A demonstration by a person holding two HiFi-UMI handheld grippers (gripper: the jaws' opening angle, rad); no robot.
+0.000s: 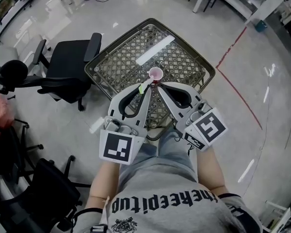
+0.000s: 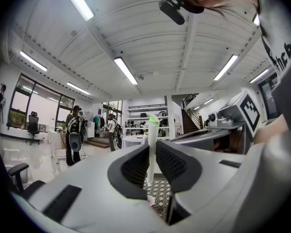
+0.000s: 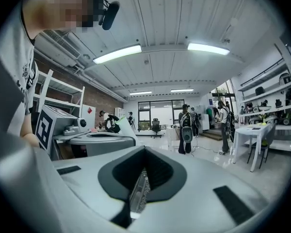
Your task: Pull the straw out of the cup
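A small pink cup [image 1: 155, 74] stands on the wire-mesh table [image 1: 184, 57]. My left gripper [image 1: 146, 88] is shut on a white straw with a green tip [image 1: 142, 87]. In the left gripper view the straw [image 2: 151, 152] stands upright between the pads, its lower end just above the cup's rim [image 2: 150, 201]. My right gripper [image 1: 158, 85] has its tips together right in front of the cup. In the right gripper view the jaws [image 3: 144, 152] meet at the tips with nothing between them, and the cup is hidden. I cannot tell whether they touch the cup.
A black office chair [image 1: 70, 69] stands left of the table, and a second dark chair [image 1: 43, 188] is at the lower left. A red tape line [image 1: 237, 81] runs across the glossy floor on the right. People stand far off in the room [image 2: 75, 135].
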